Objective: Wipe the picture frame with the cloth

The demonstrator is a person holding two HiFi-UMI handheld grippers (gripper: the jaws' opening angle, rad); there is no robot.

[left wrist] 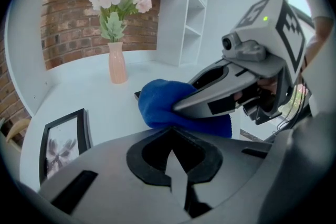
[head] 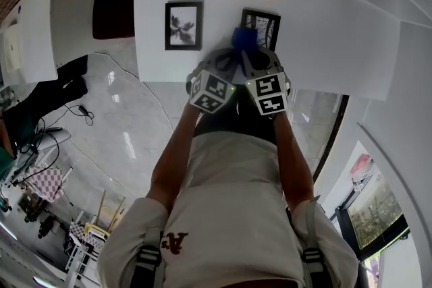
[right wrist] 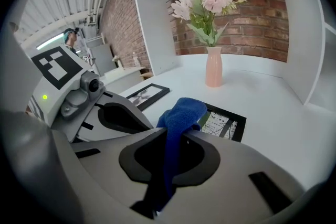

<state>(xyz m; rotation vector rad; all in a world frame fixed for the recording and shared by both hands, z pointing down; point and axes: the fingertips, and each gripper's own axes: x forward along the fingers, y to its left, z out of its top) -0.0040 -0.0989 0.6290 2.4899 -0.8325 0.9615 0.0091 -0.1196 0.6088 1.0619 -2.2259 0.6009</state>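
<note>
Fingers (right wrist: 233, 165) of the right gripper (right wrist: 177, 139) pinch the blue cloth (right wrist: 185, 112), its bunched end over the picture frame (right wrist: 229, 125) lying flat on the white counter (right wrist: 273, 107); the left gripper (left wrist: 172, 155) sits just beside, fingers pressed together, empty; a second frame (right wrist: 149, 93) and a vase of flowers (right wrist: 213, 68) sit beyond.

A white tabletop (head: 324, 30) carries three things. Towards its far side, about the middle, a slim pink vase (right wrist: 213, 72) stands upright with pale pink flowers and green leaves in it. Nearer, two black-rimmed frames lie flat and face up, well apart from the vase, with a strip of bare white between them. The left frame (head: 183, 25) shows a dark plant-like print on white. The right frame (right wrist: 226, 123) holds a pale picture with dark strokes; its near part is covered in the head view
</note>
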